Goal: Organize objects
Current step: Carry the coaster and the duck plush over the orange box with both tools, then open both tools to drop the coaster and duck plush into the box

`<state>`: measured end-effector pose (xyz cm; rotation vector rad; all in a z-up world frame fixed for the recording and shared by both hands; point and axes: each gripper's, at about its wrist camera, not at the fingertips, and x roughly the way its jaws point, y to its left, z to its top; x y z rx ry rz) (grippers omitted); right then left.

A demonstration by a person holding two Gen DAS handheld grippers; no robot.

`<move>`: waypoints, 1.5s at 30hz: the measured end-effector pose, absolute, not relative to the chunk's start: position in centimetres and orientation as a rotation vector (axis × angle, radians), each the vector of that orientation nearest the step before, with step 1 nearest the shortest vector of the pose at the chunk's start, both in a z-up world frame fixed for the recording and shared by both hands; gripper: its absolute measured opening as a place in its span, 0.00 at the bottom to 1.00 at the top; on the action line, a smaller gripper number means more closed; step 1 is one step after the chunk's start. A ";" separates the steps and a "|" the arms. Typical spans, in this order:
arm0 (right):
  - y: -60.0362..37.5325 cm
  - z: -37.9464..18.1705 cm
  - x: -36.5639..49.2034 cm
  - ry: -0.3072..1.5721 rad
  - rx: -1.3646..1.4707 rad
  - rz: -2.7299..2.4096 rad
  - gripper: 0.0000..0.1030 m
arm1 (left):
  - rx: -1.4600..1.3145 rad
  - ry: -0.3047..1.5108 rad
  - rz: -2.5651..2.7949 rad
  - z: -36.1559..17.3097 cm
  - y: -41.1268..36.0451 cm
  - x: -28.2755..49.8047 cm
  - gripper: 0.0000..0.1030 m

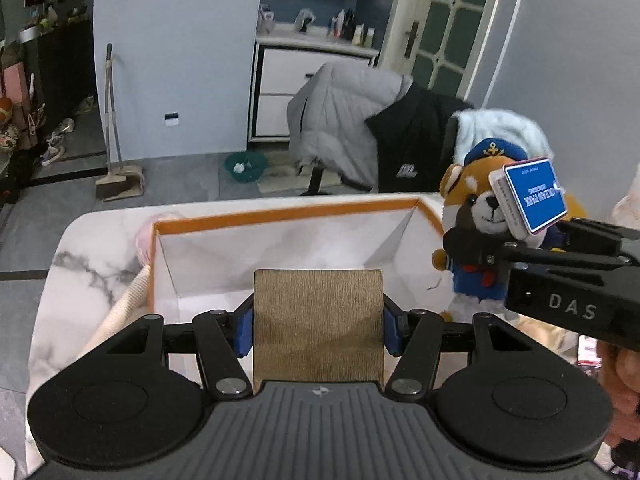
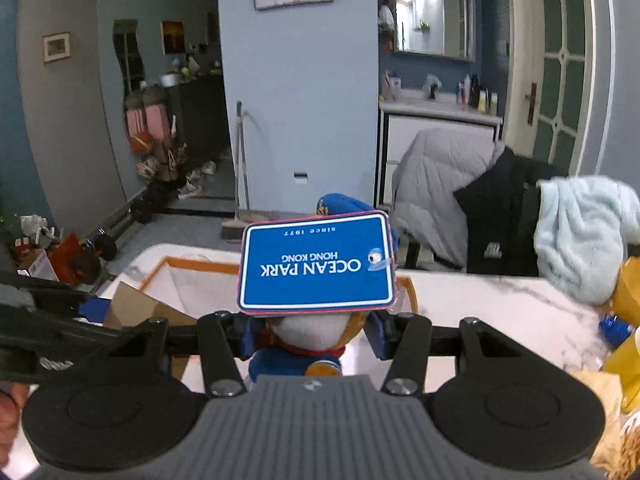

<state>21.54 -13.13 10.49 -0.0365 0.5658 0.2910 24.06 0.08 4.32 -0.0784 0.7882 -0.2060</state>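
Left gripper (image 1: 319, 332): jaws pinched card block (image 1: 319, 320), over box (image 1: 288, 216) near edge. Right gripper (image 2: 314, 338): jaws clamped plush (image 2: 308, 340) w/ tag (image 2: 316, 264), beside box's right wall. Advice: centre each over opening, lower before releasing.

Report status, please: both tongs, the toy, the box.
Left tongs shut on brown block. Right tongs shut on plush toy. Orange-rimmed box open, nothing blocking.

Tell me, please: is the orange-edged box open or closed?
Open. The orange-edged box has no lid on top, and its white inside walls and floor show in the left wrist view. I see nothing lying on the visible floor.
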 end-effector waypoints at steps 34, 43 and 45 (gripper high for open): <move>-11.5 0.9 26.2 0.885 -0.323 0.295 0.57 | 0.108 0.945 -0.054 -1.8 -5.1 32.1 0.69; -11.9 1.5 25.8 0.868 -0.285 0.292 0.64 | 0.072 0.914 -0.036 -1.4 -4.3 31.8 0.79; -12.2 1.7 26.0 0.866 -0.270 0.285 0.64 | 0.075 0.910 -0.038 -1.3 -4.3 31.7 0.80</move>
